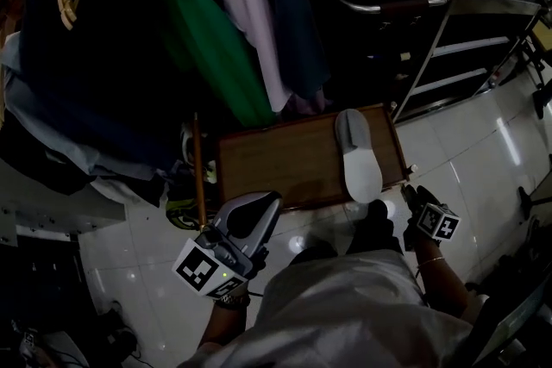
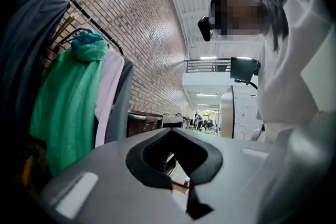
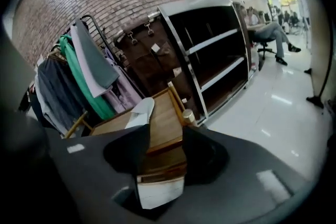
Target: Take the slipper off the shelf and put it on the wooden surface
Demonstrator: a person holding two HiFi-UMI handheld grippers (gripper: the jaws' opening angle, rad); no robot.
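Note:
The white slipper point(image 1: 358, 155) lies sole up on the right side of the low wooden surface point(image 1: 276, 164), with its toe toward me. My right gripper point(image 1: 410, 196) hovers over the floor just off the surface's front right corner. Its jaws stand open with nothing between them. In the right gripper view the slipper point(image 3: 139, 113) shows past the left jaw, resting on the wooden surface point(image 3: 165, 118), apart from the right gripper point(image 3: 164, 134). My left gripper point(image 1: 271, 202) is held low at the front left, shut and empty. In its own view the left gripper point(image 2: 171, 134) points up toward the room.
A clothes rail with a green jacket point(image 1: 207, 39) and other garments hangs over the back of the wooden surface. A dark metal shelf unit point(image 1: 448, 39) stands at the right. Other shoes point(image 1: 185, 151) lie left of the surface beside a wooden post point(image 1: 198, 172). White tiled floor point(image 1: 483, 151) lies around.

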